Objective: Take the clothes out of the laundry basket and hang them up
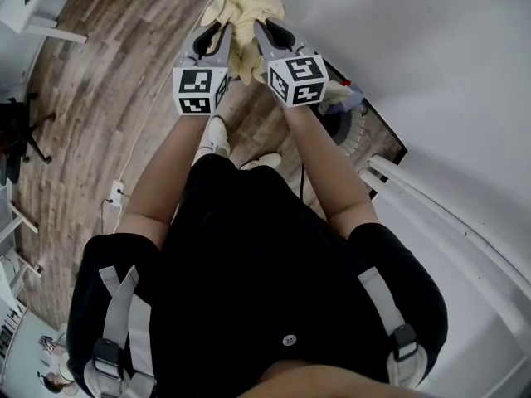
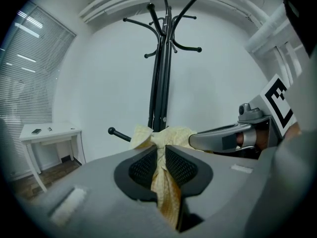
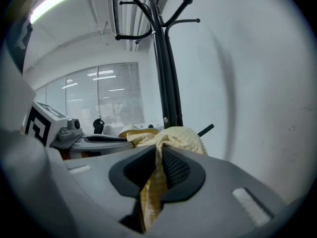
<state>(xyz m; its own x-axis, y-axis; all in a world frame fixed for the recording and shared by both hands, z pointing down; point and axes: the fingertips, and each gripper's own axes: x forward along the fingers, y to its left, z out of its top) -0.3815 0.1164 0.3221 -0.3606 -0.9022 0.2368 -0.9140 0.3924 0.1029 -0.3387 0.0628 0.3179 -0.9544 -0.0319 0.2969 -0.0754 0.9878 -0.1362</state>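
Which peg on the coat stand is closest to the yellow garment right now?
The low peg with the ball tip, jutting from the pole right beside the yellow garment. The other pegs all branch off high near the top.

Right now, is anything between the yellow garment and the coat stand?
The left tool and right tool grip the yellow garment just before the coat stand; nothing visible lies between.

right gripper clamping yellow cloth, coat stand
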